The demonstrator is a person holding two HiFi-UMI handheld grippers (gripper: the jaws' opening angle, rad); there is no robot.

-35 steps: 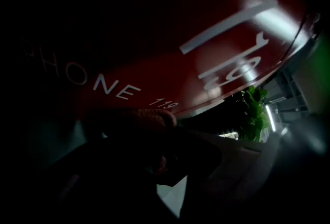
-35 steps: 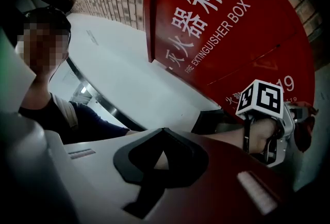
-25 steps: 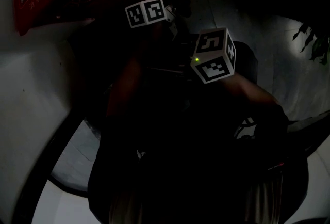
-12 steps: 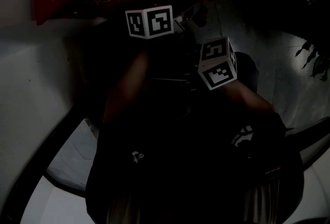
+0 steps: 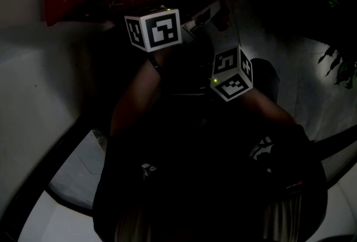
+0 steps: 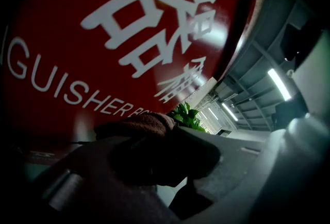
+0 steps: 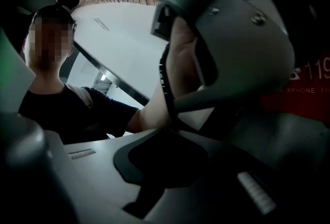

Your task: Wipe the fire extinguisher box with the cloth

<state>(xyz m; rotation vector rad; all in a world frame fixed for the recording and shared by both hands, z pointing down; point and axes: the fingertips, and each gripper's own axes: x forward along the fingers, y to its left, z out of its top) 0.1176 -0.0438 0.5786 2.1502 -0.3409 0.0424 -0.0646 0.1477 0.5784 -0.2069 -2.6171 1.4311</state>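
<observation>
Clamping nubby brown cloth (image 6: 147, 124) before glossy red box (image 6: 77, 42)

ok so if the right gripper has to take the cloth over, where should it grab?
Probably the bunched brown hump of the cloth that pokes out past the jaws of the left gripper. Come in from the side, across those jaws: the red box sits close ahead of it, so there's little room head-on.
</observation>
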